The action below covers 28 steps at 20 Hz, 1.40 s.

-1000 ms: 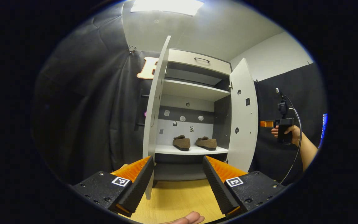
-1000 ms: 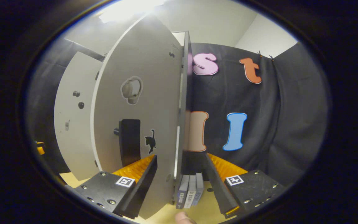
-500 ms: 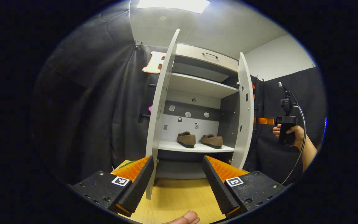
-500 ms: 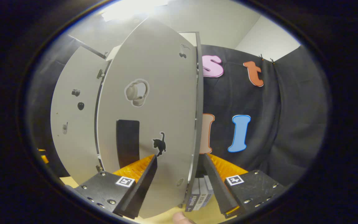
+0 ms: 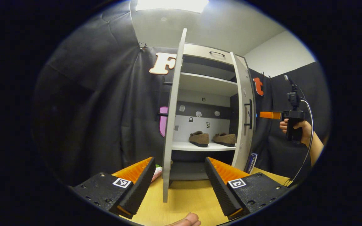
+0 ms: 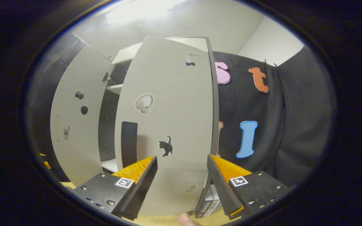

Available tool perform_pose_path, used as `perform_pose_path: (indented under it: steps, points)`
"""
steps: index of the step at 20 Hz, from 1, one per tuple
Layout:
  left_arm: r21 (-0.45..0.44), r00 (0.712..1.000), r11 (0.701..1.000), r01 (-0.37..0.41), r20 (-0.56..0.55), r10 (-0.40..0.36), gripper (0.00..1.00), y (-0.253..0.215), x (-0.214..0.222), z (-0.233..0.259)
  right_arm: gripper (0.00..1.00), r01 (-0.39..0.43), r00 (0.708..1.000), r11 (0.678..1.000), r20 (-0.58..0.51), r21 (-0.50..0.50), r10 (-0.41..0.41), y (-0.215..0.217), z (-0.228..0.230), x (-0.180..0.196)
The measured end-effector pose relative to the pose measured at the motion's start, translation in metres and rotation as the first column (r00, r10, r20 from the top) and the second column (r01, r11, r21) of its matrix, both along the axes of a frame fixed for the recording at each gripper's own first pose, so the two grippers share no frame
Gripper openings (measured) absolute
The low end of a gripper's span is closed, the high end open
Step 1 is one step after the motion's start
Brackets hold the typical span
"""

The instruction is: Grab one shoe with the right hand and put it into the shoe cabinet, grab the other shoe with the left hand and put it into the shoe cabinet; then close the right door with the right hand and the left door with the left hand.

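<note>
In the middle of the left gripper view, the shoe cabinet stands on the wooden table, and two brown shoes lie side by side on its lower shelf, between the left door seen edge-on and the half-closed right door. The right gripper view gives instead the outer face of the right door with stickers; the shoes are hidden behind it. Left gripper is open, holding nothing. Right gripper is open too, close to the door face; contact I cannot tell. Some books at the bottom are partly cut off
</note>
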State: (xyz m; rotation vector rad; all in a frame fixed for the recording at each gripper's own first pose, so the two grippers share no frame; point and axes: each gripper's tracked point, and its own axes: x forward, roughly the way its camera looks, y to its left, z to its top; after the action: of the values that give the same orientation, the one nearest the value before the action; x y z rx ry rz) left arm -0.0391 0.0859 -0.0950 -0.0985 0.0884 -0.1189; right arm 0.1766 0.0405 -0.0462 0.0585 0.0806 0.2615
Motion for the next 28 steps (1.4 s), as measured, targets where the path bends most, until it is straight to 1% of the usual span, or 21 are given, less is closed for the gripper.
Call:
perform_pose_path:
  steps: [2, 4, 5, 6, 7, 8, 9, 10, 12, 13, 16, 18, 19, 20, 21, 22, 23, 25, 26, 27, 28]
  points:
    - [0.023, 1.0, 0.999, -0.024, 0.002, 0.024, 0.96, 0.016, -0.002, -0.003, 0.93, 0.005, 1.0, 1.0, -0.005, -0.016, -0.005, -0.006, -0.003, -0.005]
    - [0.059, 0.998, 0.996, -0.059, 0.013, 0.059, 0.96, 0.035, -0.001, 0.0, 0.93, -0.006, 1.0, 0.999, -0.005, -0.037, 0.006, -0.007, -0.006, -0.015]
    - [0.079, 0.996, 0.993, -0.084, 0.013, 0.083, 0.92, 0.047, 0.001, 0.0, 0.93, -0.01, 1.0, 0.999, -0.001, -0.045, 0.01, -0.009, -0.007, -0.019]
    - [0.093, 0.994, 0.99, -0.106, 0.014, 0.105, 0.96, 0.059, 0.004, 0.001, 0.93, -0.017, 1.0, 0.999, 0.003, -0.051, 0.017, -0.009, -0.007, -0.024]
    - [0.096, 0.993, 0.988, -0.118, 0.016, 0.117, 0.92, 0.069, 0.008, 0.003, 0.94, -0.031, 0.999, 0.998, 0.007, -0.053, 0.032, -0.007, -0.007, -0.031]
    - [0.088, 0.992, 0.989, -0.123, 0.015, 0.122, 0.96, 0.074, 0.01, 0.006, 0.94, -0.045, 0.999, 0.998, 0.011, -0.051, 0.045, -0.003, -0.007, -0.038]
    - [0.075, 0.993, 0.99, -0.122, 0.008, 0.122, 0.93, 0.079, 0.013, 0.006, 0.95, -0.058, 0.998, 0.997, 0.011, -0.051, 0.058, -0.001, -0.006, -0.045]
    - [0.064, 0.993, 0.991, -0.118, -0.005, 0.119, 0.93, 0.085, 0.016, 0.006, 0.94, -0.074, 0.997, 0.996, 0.014, -0.048, 0.075, 0.002, -0.006, -0.052]
    - [0.057, 0.994, 0.993, -0.103, -0.015, 0.104, 0.93, 0.097, 0.024, 0.009, 0.94, -0.095, 0.995, 0.995, 0.012, -0.043, 0.095, 0.009, -0.005, -0.067]
    - [0.059, 0.995, 0.994, -0.095, -0.024, 0.097, 0.96, 0.105, 0.03, 0.011, 0.94, -0.107, 0.994, 0.993, 0.015, -0.04, 0.108, 0.014, -0.003, -0.074]
    - [0.057, 0.994, 0.993, -0.099, -0.042, 0.102, 0.96, 0.131, 0.046, 0.021, 0.94, -0.114, 0.993, 0.993, 0.014, -0.042, 0.114, 0.022, 0.0, -0.096]
    - [0.058, 0.993, 0.992, -0.108, -0.036, 0.11, 0.96, 0.151, 0.061, 0.035, 0.94, -0.084, 0.996, 0.995, 0.003, -0.051, 0.084, 0.021, -0.002, -0.109]
    - [0.061, 0.993, 0.992, -0.106, -0.04, 0.109, 0.99, 0.161, 0.069, 0.044, 0.96, -0.065, 0.998, 0.996, 0.0, -0.053, 0.066, 0.02, -0.003, -0.117]
    - [0.061, 0.994, 0.993, -0.096, -0.047, 0.099, 0.96, 0.17, 0.075, 0.045, 0.96, -0.051, 0.999, 0.998, 0.0, -0.048, 0.051, 0.02, -0.003, -0.124]
    - [0.051, 0.993, 0.993, -0.107, -0.051, 0.11, 0.99, 0.179, 0.084, 0.049, 0.94, -0.037, 0.999, 0.998, -0.001, -0.045, 0.037, 0.02, -0.003, -0.131]
    - [0.043, 0.991, 0.993, -0.113, -0.065, 0.116, 0.96, 0.187, 0.092, 0.053, 0.94, -0.02, 1.0, 0.999, 0.0, -0.045, 0.02, 0.02, -0.004, -0.137]
    - [0.022, 0.991, 0.995, -0.102, -0.083, 0.104, 0.92, 0.189, 0.098, 0.054, 0.96, 0.0, 1.0, 0.999, 0.003, -0.052, 0.0, 0.019, -0.006, -0.143]
    - [0.002, 0.992, 0.997, -0.078, -0.103, 0.078, 0.94, 0.194, 0.105, 0.058, 0.96, 0.048, 0.999, 0.997, 0.024, -0.059, -0.046, 0.014, -0.004, -0.155]
    - [0.011, 0.992, 0.996, -0.087, -0.095, 0.088, 0.94, 0.201, 0.11, 0.063, 0.95, 0.066, 0.998, 0.996, 0.021, -0.057, -0.065, 0.012, -0.005, -0.162]
    - [0.031, 0.991, 0.995, -0.096, -0.092, 0.099, 0.96, 0.206, 0.116, 0.067, 0.95, 0.061, 0.998, 0.997, 0.012, -0.05, -0.06, 0.016, -0.009, -0.169]
    - [0.051, 0.992, 0.995, -0.087, -0.09, 0.091, 0.96, 0.204, 0.12, 0.069, 0.95, 0.046, 0.999, 0.999, 0.002, -0.025, -0.046, 0.022, -0.011, -0.178]
